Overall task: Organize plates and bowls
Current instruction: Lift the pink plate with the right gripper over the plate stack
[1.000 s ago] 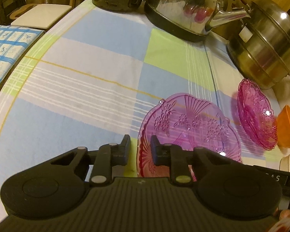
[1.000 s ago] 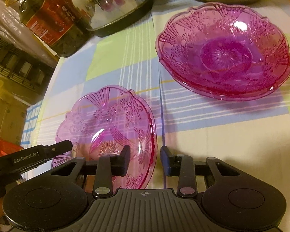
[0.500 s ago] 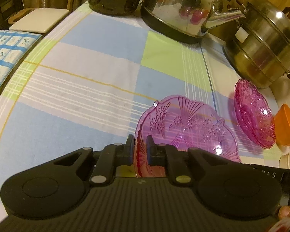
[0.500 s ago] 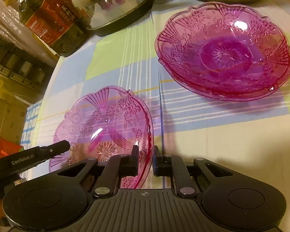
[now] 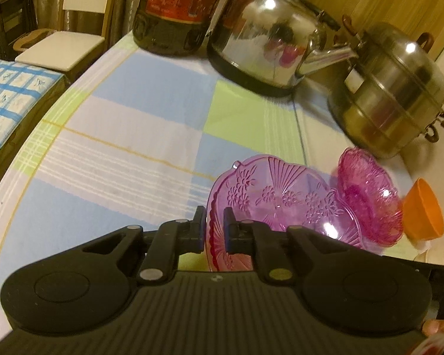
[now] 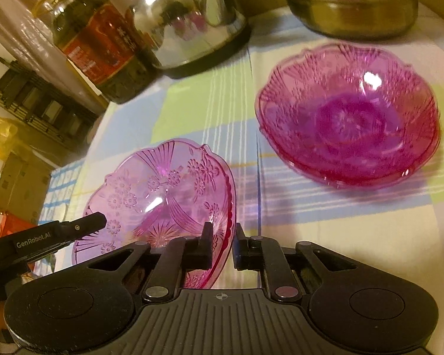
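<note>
Pink glass plate sat pinched at two points of its rim: my left gripper had its jaws closed on the near edge, and my right gripper clamped the rim on its side too. The plate looked tilted above the checked tablecloth, though I could not tell whether its far edge touched the cloth.

Both gripper bodies hid the plate's lower part in each wrist view. From the right wrist I saw only the tip of the left tool poking in at the left edge. The stacked pink bowls were motion-blurred, so I could not count them; they rested on the cloth to the right, apart from the plate. From the left wrist they appeared just behind the plate's far rim.

An orange cup lay beside the bowls, partly cut off in the right view. Behind stood a steel kettle, a steamer pot and an oil bottle. A chair stood off the table's far left corner.
</note>
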A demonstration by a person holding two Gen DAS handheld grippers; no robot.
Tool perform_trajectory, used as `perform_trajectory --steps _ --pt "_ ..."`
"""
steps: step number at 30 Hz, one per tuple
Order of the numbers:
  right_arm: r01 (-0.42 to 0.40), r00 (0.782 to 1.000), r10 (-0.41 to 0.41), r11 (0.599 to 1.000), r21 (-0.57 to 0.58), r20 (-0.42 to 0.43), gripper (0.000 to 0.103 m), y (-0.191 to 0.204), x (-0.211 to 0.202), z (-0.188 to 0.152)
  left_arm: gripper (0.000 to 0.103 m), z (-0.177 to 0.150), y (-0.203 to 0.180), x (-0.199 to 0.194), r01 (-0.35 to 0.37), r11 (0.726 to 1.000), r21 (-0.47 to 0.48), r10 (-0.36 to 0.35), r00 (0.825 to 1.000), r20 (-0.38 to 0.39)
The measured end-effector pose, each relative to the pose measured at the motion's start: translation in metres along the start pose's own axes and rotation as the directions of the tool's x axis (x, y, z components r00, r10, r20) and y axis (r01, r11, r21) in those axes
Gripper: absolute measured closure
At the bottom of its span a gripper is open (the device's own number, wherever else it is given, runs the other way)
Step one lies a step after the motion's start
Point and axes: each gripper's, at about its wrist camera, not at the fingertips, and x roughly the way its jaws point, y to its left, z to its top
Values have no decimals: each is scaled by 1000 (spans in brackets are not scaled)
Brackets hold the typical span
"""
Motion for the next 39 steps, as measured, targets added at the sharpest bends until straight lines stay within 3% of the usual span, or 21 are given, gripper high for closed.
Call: perform_trajectory --steps 16,32,39 --pt "28 991 -27 1000 -7 131 90 -31 -50 20 93 15 -64 -1 47 998 52 -52 995 83" --pt "133 965 -144 989 65 218 91 -90 -72 55 93 16 -144 45 104 988 119 -113 990 80" --pt "169 953 -183 983 76 240 91 -107 -69 67 93 17 -169 64 95 980 174 -110 991 81"
